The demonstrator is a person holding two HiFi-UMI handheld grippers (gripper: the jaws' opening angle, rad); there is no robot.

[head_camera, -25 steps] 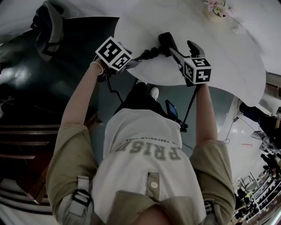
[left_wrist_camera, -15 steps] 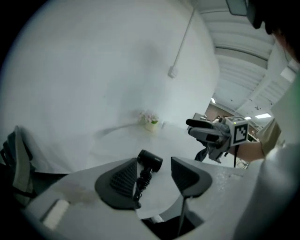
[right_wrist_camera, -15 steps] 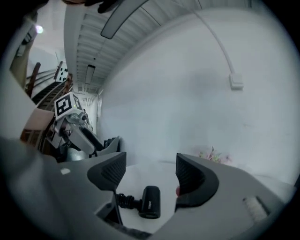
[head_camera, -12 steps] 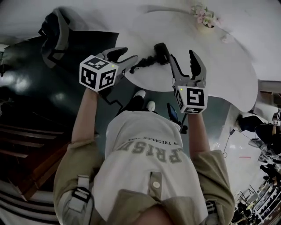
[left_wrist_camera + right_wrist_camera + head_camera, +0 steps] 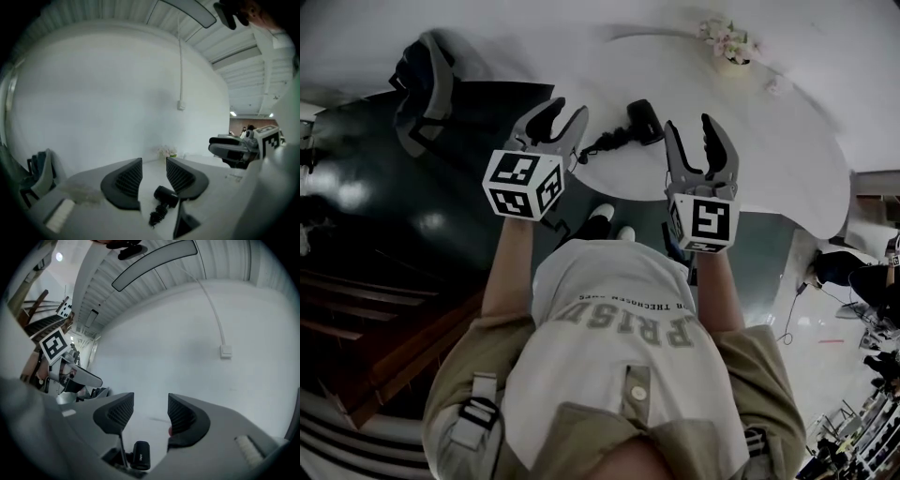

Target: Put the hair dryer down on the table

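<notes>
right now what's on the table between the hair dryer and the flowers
Nothing: in the head view the stretch of white table between the hair dryer and the flowers is bare.

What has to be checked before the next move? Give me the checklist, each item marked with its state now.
1. Hair dryer lying on the round table: ok.
2. Left gripper empty: ok. Its jaws have just been closing but stand apart, with nothing between them.
3. Right gripper empty: ok. Same: it has just been closing, the jaws are apart, nothing is held.
4. Both grippers apart from the hair dryer: ok.
5. Coiled cord wholly on the table: cannot tell. It runs behind the left gripper.
6. Flower pot clear of the hair dryer: ok. It stands apart on the far side.
</notes>
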